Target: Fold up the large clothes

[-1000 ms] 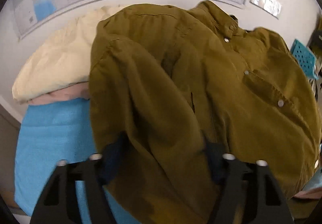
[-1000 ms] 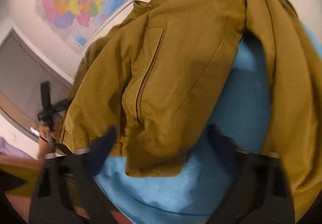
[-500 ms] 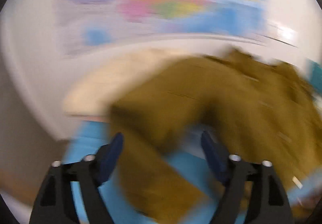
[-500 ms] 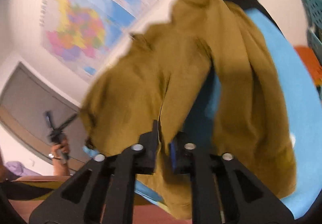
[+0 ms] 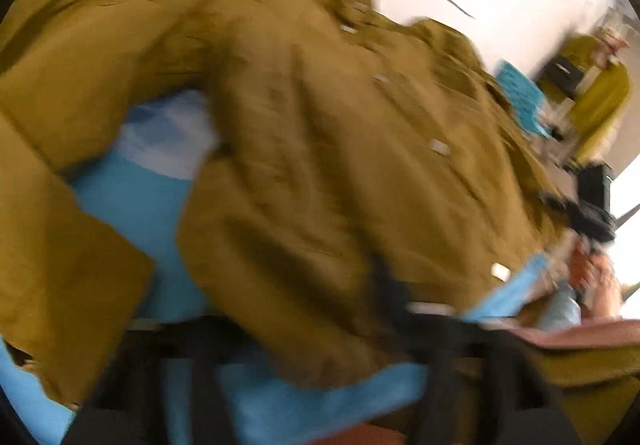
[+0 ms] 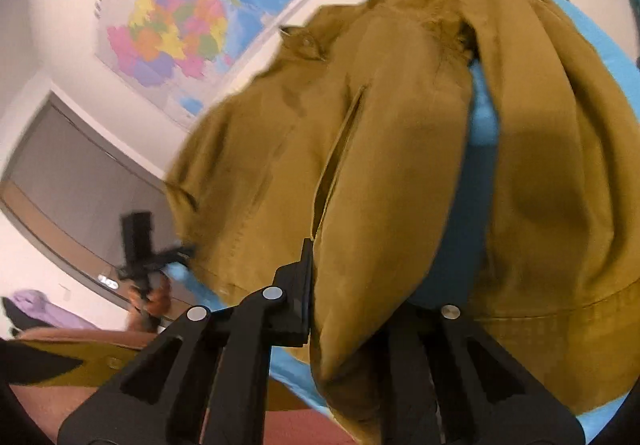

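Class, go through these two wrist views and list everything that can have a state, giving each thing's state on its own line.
olive jacket: crumpled, partly lifted, unfolded, one snap fastened at the collar.
right claw: closing, jacket fabric pinched between its fingers.
left claw: closing, blurred, jacket hem between its fingers.
blue cloth: spread under the jacket, mostly covered.
wall map: hanging flat.

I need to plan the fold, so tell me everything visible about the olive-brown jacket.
The olive-brown cotton-looking jacket lies rumpled, front up, on a bright blue cloth surface. It shows a collar with a snap, a slanted welt pocket, pale snaps down its placket and a stitched hem. One sleeve is folded across, leaving blue showing. The right gripper is closing on a fold near the hem; the left gripper, blurred, is closing at the opposite hem.
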`<state>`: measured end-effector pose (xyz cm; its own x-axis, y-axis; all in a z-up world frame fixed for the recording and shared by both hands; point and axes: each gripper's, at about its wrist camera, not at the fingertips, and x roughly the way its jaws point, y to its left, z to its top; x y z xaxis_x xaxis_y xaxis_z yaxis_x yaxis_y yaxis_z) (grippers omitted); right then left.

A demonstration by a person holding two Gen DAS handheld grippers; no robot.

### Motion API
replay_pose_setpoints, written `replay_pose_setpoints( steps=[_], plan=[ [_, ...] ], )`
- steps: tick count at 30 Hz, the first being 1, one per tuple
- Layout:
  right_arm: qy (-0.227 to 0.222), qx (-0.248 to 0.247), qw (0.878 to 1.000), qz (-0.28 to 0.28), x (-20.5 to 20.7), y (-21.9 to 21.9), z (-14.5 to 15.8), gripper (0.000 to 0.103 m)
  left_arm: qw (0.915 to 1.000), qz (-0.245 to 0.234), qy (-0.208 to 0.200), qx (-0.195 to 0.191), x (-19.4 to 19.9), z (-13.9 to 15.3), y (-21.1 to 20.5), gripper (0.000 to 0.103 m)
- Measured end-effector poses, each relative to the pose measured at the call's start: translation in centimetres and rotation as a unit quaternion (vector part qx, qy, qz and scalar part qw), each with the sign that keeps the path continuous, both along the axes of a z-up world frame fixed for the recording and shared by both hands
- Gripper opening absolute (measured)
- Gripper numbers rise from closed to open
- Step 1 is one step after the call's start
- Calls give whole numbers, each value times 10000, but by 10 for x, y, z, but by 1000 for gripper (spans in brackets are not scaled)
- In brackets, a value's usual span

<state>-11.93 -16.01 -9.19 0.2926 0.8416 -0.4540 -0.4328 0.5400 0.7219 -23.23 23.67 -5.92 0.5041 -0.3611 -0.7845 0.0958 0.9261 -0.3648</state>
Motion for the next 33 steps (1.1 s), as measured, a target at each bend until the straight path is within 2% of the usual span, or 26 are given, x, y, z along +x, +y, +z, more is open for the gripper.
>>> replay_pose_setpoints(
  steps=[3, 5, 6, 7, 9, 10, 11, 12, 13, 14, 15, 16, 18, 21, 24, 26, 28, 31, 33],
  plan=[
    [-147, 859, 9962, -47, -7, -20, 26, 9, 9976, -73, 37, -690, -11, 20, 4, 9],
    [-369, 1183, 9923, -42, -14, -33, 45, 9, 9893, -144, -131, -1444, -23, 42, 15, 9],
    [-504, 1305, 9902, 11, -18, -37, 54, 9, 9859, -175, -198, -1650, -30, 51, 19, 9],
    [-556, 1334, 9895, 29, -19, -41, 58, 9, 9852, -189, -240, -1685, -35, 55, 21, 10],
    [-557, 1065, 9927, 92, -21, -41, 59, 10, 9893, -60, -205, -1441, -42, 58, 24, 14],
    [-459, 717, 9963, 126, -20, -38, 53, 12, 9934, 18, -73, -1144, -43, 53, 23, 16],
    [-345, 440, 9983, 180, -17, -33, 46, 16, 9963, 90, 101, -851, -40, 45, 22, 23],
    [-231, 155, 9994, 223, -16, -27, 39, 25, 9984, 257, 362, -363, -35, 34, 20, 27],
    [-134, -299, 9993, 156, -14, -23, 32, 40, 9980, 403, 492, 3, -31, 27, 19, 28],
    [-58, -624, 9980, 23, -11, -22, 26, 49, 9973, 498, 512, 189, -28, 26, 21, 28],
    [28, -836, 9964, -105, -8, -25, 21, 67, 9964, 647, 411, 360, -25, 28, 24, 32],
    [36, -888, 9959, -178, -7, -28, 21, 70, 9971, 687, 237, 232, -25, 34, 28, 35],
    [-80, -810, 9961, -352, -8, -44, 29, 71, 9971, 734, -183, -79, -24, 49, 34, 49],
    [-520, -587, 9936, -818, -5, -73, 54, 75, 9967, 651, -436, 218, -8, 65, 25, 49],
    [-696, -930, 9829, -1428, 14, -86, 59, 82, 9970, 467, -522, 342, 9, 68, 11, 49],
    [-740, -1251, 9747, -1699, 38, -82, 52, 85, 9965, 368, -631, 403, 18, 73, 3, 52],
    [-645, -1450, 9737, -1634, 63, -76, 36, 85, 9957, 246, -834, 327, 32, 80, -9, 56],
    [-427, -1734, 9721, -1518, 88, -78, 6, 85, 9922, 109, -1245, -27, 35, 97, -6, 59],
    [-329, -1821, 9730, -1381, 93, -80, -6, 83, 9888, 166, -1484, -78, 31, 108, -2, 68]
  ],
)
